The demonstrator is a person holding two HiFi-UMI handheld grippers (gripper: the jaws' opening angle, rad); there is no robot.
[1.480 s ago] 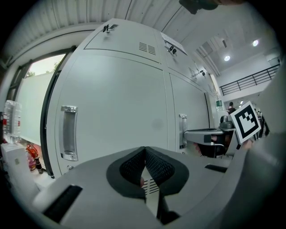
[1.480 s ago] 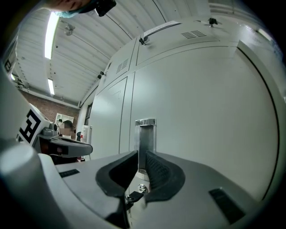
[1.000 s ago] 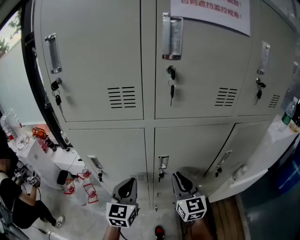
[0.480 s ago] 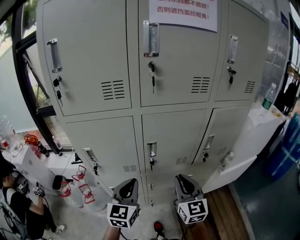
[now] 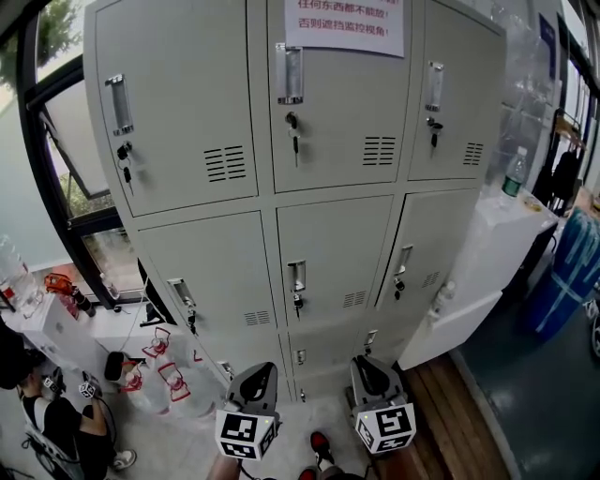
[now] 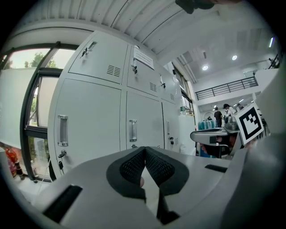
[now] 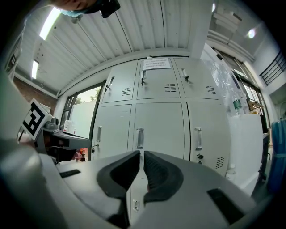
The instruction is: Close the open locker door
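Observation:
A grey bank of lockers fills the head view, three columns wide. Every door I can see lies flush, and I cannot pick out an open one. Keys hang in the top-row locks. My left gripper and right gripper are held low in front of the bottom row, well short of the doors. In the left gripper view the left gripper has its pads meeting at the tips, with nothing between them. The right gripper has been closing and shows only a thin slit, also with nothing held.
A white cabinet with a bottle on it stands against the lockers' right side, and a blue drum is beyond it. A person sits low at the left by a window. A paper notice hangs on the top middle door.
The lockers have drawn away and shrunk in the head view, so the lower rows and the right-hand cabinet now show. Both grippers stay at the bottom edge.

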